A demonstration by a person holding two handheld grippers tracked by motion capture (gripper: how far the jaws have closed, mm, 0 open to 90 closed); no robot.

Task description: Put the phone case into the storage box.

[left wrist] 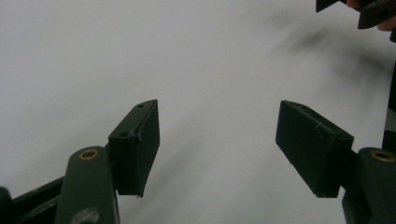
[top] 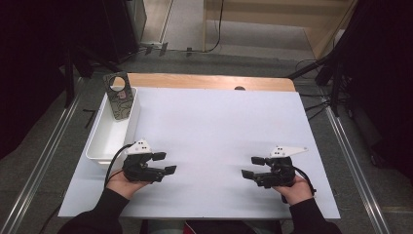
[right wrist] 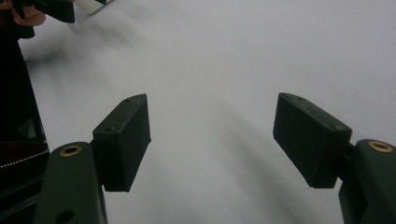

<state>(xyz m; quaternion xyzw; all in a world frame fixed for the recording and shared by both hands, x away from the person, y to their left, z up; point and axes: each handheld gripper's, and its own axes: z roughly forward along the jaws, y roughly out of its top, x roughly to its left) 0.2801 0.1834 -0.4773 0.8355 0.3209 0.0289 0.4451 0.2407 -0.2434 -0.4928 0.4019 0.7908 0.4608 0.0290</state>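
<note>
A person sat at a table covered by a white sheet (top: 214,131), holding a black two-jaw gripper in each hand, forearms in dark sleeves coming in from the near edge. The left gripper (top: 164,163) rested low over the sheet at the near left, its jaws pointing toward the middle of the table and standing wide apart with nothing between them; in the left gripper view (left wrist: 217,144) the gap between its two black pads held just bare white surface. The right gripper (top: 252,166) sat at the near right, well apart from the left one, its jaws pointing back toward it, likewise spread with nothing held; the right gripper view (right wrist: 212,140) showed the same bare white between the pads. The two grippers faced each other across the sheet. At the table's far left edge stood a long white tray (top: 104,141), and a dark, patterned flat piece with a round hole (top: 119,96) leaned upright in its far end, well apart from both grippers.
</note>
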